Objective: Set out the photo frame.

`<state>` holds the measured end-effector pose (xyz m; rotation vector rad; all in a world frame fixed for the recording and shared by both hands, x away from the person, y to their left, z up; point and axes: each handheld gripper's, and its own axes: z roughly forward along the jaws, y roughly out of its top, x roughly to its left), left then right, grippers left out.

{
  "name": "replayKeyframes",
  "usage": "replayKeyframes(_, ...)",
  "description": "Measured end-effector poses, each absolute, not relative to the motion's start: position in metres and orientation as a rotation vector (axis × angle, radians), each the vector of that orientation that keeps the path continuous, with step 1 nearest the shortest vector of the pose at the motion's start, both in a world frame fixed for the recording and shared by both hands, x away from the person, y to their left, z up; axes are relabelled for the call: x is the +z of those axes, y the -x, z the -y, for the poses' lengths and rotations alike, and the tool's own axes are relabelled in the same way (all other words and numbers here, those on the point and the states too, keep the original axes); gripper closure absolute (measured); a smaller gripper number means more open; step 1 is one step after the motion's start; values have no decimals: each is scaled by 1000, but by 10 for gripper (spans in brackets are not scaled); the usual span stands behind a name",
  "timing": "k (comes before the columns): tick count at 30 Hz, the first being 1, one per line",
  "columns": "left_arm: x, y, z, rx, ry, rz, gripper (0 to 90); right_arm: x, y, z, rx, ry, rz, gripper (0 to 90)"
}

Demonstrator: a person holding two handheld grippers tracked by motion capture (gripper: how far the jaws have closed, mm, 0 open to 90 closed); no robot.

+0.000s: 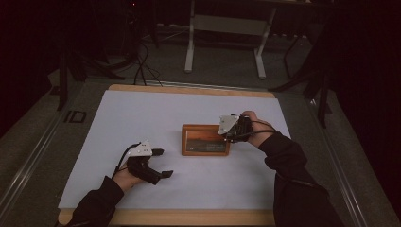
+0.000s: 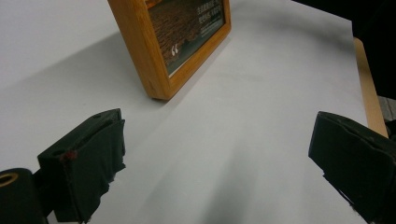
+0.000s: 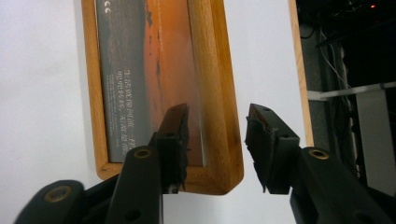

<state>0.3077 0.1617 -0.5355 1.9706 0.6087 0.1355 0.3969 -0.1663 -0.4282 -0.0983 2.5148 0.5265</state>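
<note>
Right gripper (image 3: 217, 140), jaws parted, straddles the wooden-framed rectangular picture's (image 3: 159, 79) edge ungripped; left gripper (image 2: 217, 158) gapes idle; next, clamp squarely.

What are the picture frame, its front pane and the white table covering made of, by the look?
Rectangular orange-brown picture frame: looks like wood, smooth satin finish; faint grain and rounded corners show. Front pane over the sunset print: probably glass or clear acrylic, glossy; a soft sheen crosses it, which of the two I cannot tell. White table covering: matte sheet, likely paper or thin board, with soft shadows and no glare, laid on a light wooden tabletop.
</note>
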Motion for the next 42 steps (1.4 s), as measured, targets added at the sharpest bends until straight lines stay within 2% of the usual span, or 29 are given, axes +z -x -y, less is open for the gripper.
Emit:
replayKeyframes(9, -535, -306, -159, 140, -1981, -597, 41, -416, -382, 175, 626, -9, -2529, 532)
replayKeyframes(11, -535, -306, -158, 141, -1985, -592, 41, -414, -378, 178, 656, -41, -2519, 470)
replayKeyframes(15, -535, -305, -158, 140, -1984, -591, 40, -411, -372, 184, 692, -80, -2501, 403)
replayKeyframes(19, -534, -304, -159, 146, -1983, -587, 40, -412, -364, 194, 767, -147, -2503, 365)
replayKeyframes(28, -534, -304, -157, 144, -1989, -580, 39, -440, -348, 208, 821, -245, -2532, 197)
replayKeyframes(42, -534, -303, -157, 146, -1993, -575, 39, -480, -339, 227, 923, -430, -2548, 141)
